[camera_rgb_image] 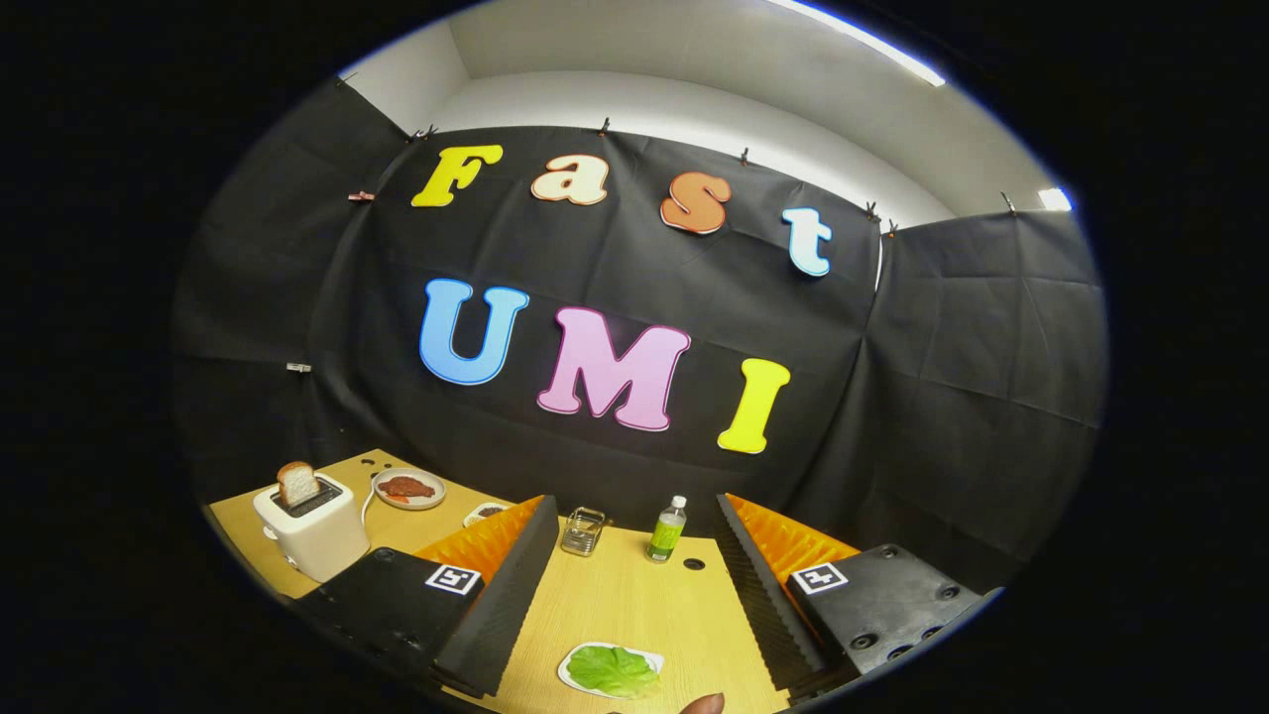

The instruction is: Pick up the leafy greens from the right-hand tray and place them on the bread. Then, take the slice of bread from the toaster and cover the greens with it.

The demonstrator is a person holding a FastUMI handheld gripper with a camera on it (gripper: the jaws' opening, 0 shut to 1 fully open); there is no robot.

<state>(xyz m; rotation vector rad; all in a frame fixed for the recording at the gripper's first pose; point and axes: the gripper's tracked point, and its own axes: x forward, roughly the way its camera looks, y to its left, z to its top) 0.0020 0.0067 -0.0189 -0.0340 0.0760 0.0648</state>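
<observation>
My gripper (634,555) is open, its two fingers spread wide above the wooden table (625,605), with nothing between them. Between the fingers and close in lies the leafy greens (613,669) on a small white tray (575,662). Off to the left, beyond the left finger, a white toaster (312,535) stands with a slice of bread (296,483) sticking up out of its slot. Behind the toaster is a round plate (408,489) with a reddish-brown piece of food on it; whether bread lies under it I cannot tell.
A small glass container (583,531) and a green-labelled bottle (667,531) stand at the table's far edge ahead of the fingers. A small dish with dark contents (486,513) sits beside the left finger. A fingertip (702,704) shows just beside the tray.
</observation>
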